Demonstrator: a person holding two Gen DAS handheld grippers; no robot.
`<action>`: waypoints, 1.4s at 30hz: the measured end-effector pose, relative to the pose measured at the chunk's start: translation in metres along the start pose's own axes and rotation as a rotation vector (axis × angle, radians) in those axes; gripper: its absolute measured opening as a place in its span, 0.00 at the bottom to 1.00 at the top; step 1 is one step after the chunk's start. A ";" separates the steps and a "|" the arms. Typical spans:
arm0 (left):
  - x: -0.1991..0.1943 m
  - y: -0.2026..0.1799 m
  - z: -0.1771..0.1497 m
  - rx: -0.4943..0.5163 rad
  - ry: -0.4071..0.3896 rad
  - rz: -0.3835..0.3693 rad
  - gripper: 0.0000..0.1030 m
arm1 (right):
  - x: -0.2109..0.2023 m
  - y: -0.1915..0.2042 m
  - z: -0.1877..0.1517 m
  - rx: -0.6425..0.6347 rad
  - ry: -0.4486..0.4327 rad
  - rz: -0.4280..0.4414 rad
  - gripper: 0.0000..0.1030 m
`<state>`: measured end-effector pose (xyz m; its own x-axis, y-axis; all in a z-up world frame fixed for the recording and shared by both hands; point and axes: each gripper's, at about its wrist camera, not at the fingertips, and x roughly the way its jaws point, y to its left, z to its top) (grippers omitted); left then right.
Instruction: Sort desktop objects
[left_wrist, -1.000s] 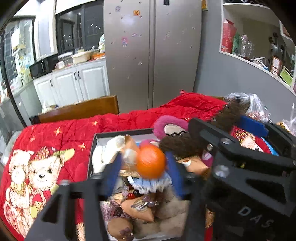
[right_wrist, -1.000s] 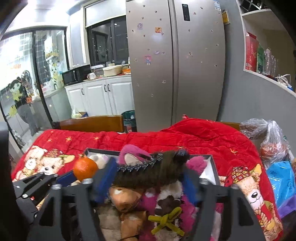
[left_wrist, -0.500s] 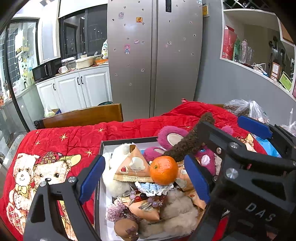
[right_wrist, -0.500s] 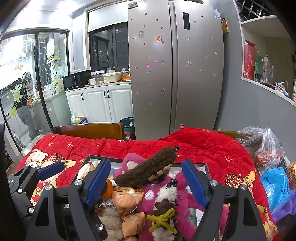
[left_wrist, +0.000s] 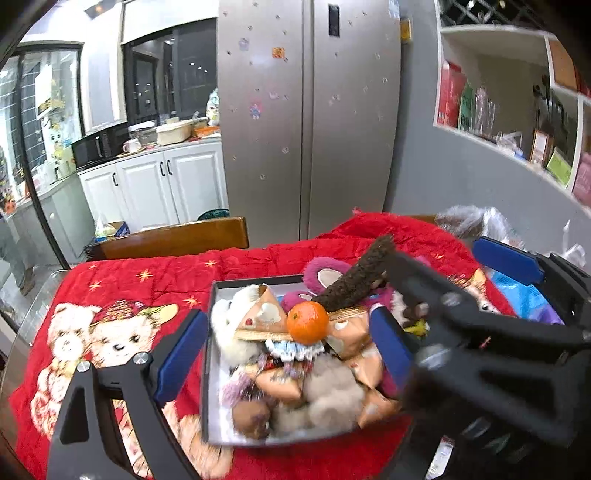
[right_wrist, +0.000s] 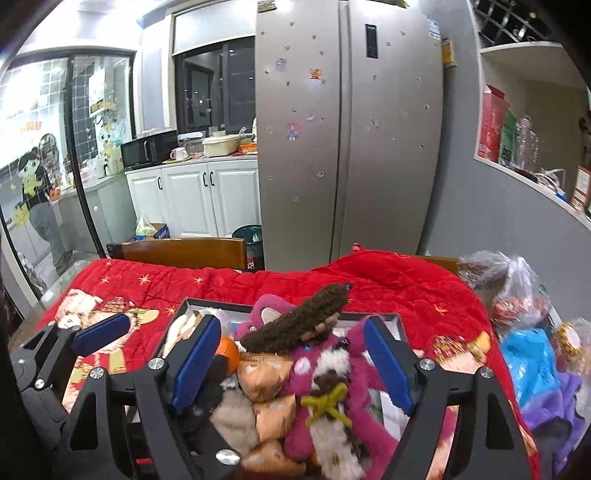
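A grey box (left_wrist: 210, 369) on the red blanket is piled with plush toys, orange packets and trinkets. An orange (left_wrist: 307, 322) rests on top of the pile, with a brown fuzzy toy (left_wrist: 354, 286) lying across a pink plush bear (right_wrist: 332, 384). My left gripper (left_wrist: 286, 358) is open and empty, above and behind the box. My right gripper (right_wrist: 291, 362) is open and empty over the box's right side; the brown toy (right_wrist: 295, 325) lies just beyond its fingers. The right gripper's body also shows in the left wrist view (left_wrist: 480, 332).
The red bear-print blanket (left_wrist: 129, 295) covers the table. A wooden chair back (left_wrist: 173, 240) stands behind it. Plastic bags (right_wrist: 517, 295) and blue and purple packets (right_wrist: 532, 369) lie at the right. Fridge and cabinets stand beyond.
My left gripper opened and let go of the orange, which now rests on the pile. My right gripper opened off the brown toy. Both grippers drew back and up.
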<state>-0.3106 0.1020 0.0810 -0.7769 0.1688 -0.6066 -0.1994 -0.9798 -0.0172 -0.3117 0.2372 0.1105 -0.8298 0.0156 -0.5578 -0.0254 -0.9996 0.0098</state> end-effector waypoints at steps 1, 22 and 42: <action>-0.013 0.001 0.000 -0.011 -0.014 -0.003 0.90 | -0.009 -0.001 0.001 0.003 -0.009 0.004 0.79; -0.277 0.011 -0.148 -0.107 -0.136 0.126 1.00 | -0.278 0.032 -0.103 -0.027 -0.239 -0.075 0.91; -0.301 0.020 -0.188 -0.101 -0.105 0.110 1.00 | -0.289 0.031 -0.171 -0.121 -0.163 -0.183 0.91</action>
<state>0.0316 0.0112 0.1142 -0.8499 0.0648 -0.5230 -0.0525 -0.9979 -0.0383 0.0226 0.1979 0.1306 -0.8966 0.1900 -0.3999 -0.1246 -0.9750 -0.1840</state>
